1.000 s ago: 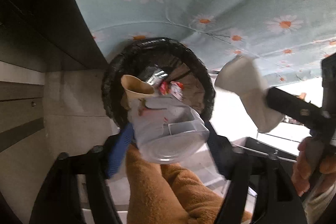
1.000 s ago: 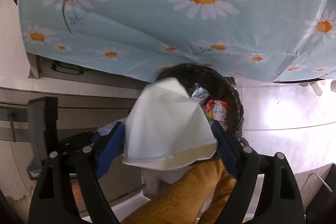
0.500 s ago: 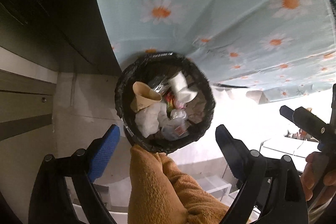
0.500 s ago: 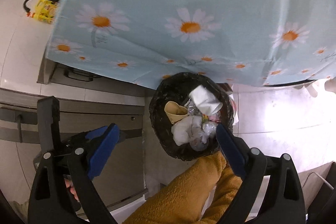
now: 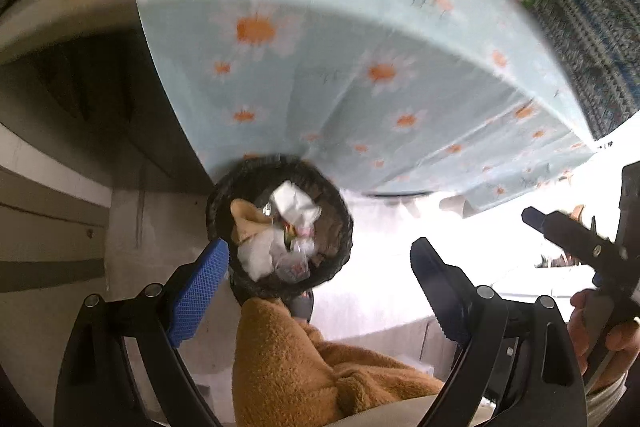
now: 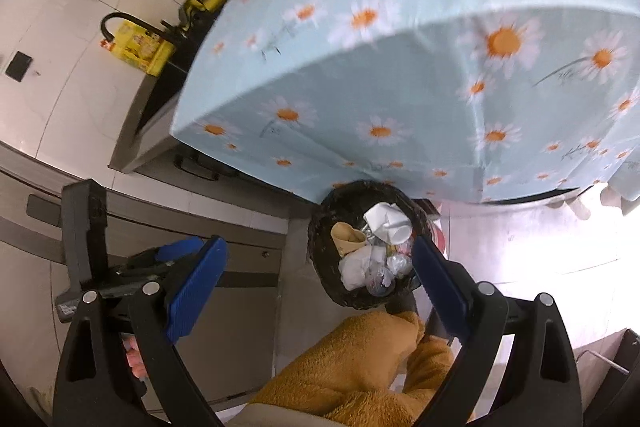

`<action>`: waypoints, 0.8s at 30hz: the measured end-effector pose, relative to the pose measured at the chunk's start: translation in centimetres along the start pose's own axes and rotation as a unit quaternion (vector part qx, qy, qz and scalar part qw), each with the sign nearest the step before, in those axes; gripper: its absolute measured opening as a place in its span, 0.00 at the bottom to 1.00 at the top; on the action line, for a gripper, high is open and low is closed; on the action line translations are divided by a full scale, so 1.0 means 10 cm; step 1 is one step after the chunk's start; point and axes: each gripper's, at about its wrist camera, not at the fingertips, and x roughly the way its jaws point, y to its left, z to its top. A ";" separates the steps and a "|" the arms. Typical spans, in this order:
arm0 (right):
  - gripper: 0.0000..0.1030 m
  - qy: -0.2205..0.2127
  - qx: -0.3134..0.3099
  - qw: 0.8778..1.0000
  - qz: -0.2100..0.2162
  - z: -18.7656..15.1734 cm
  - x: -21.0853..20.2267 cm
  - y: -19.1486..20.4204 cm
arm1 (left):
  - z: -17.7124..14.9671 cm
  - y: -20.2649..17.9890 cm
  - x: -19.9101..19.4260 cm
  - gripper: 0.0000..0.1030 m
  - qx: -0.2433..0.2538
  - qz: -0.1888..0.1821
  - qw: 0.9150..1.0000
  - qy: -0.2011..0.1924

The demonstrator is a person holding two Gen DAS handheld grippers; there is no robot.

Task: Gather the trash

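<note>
Right wrist: round black-lined bin, crumpled white paper, fuzzy orange fabric.

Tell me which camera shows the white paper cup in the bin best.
The right wrist view: the white paper cup is sharp there, lying crumpled on top of the trash in the black bin. The left wrist view shows it too, but blurred.
</note>
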 end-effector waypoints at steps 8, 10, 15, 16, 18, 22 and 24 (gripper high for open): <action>0.90 -0.057 -0.026 0.998 -0.016 0.03 -0.52 0.08 | 0.23 -0.37 -0.52 0.87 0.024 -0.013 0.998 -0.063; 0.90 -0.072 -0.035 0.997 -0.021 0.06 -0.62 0.11 | 0.27 -0.43 -0.62 0.87 0.028 -0.016 0.997 -0.069; 0.95 -0.118 -0.073 0.990 -0.036 0.17 -0.99 0.22 | 0.33 -0.72 -0.82 0.87 0.055 -0.029 0.995 -0.075; 0.95 -0.128 -0.080 0.988 -0.043 0.19 -1.06 0.25 | 0.33 -0.76 -0.86 0.87 0.061 -0.029 0.995 -0.080; 0.95 -0.146 -0.091 0.984 -0.047 0.24 -1.21 0.29 | 0.36 -0.87 -0.96 0.87 0.071 -0.028 0.993 -0.089; 0.95 -0.173 -0.106 0.978 -0.057 0.32 -1.44 0.33 | 0.42 -1.02 -1.16 0.87 0.084 -0.028 0.991 -0.104; 0.95 -0.186 -0.112 0.974 -0.063 0.35 -1.55 0.36 | 0.42 -1.09 -1.24 0.87 0.098 -0.018 0.989 -0.114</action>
